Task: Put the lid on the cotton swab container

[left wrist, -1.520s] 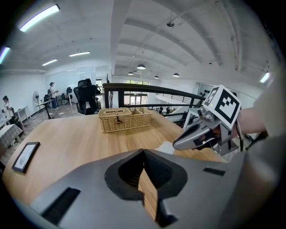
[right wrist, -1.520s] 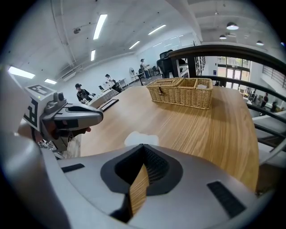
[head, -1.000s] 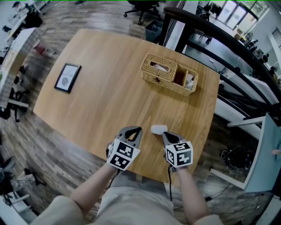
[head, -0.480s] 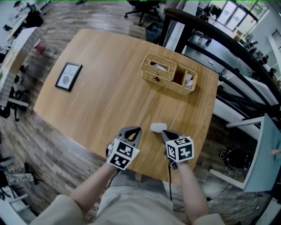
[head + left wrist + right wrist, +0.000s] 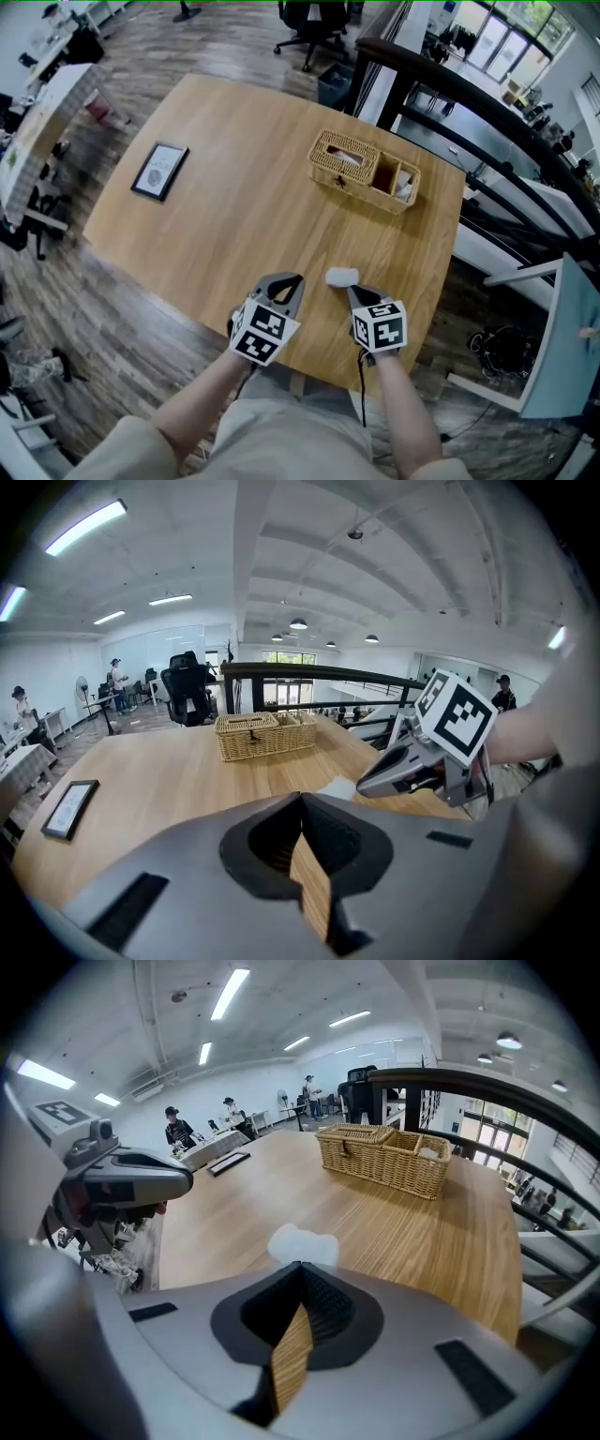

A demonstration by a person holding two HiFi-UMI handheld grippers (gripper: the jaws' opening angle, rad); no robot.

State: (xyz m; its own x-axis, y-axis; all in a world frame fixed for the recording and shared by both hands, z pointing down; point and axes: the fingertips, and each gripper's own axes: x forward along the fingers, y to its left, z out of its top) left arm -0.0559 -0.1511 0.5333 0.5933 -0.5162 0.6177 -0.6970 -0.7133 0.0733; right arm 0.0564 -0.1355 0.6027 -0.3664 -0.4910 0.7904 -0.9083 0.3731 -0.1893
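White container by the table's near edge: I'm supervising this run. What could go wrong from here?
The white container lies toward the table's near edge; a nudge could knock it off.
The left gripper and right gripper both have fingers closed; advancing like that would likely shove it, not grasp it.

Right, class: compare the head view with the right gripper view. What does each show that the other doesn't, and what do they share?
Only the head view: the person's forearms and the black-and-white marker cube on the right gripper. Only the right gripper view: that gripper's jaws, closed together with nothing between, plus long ceiling light strips. Both: the light wooden table, the woven wicker basket, the small white rounded object just ahead of the right gripper, and the left gripper.
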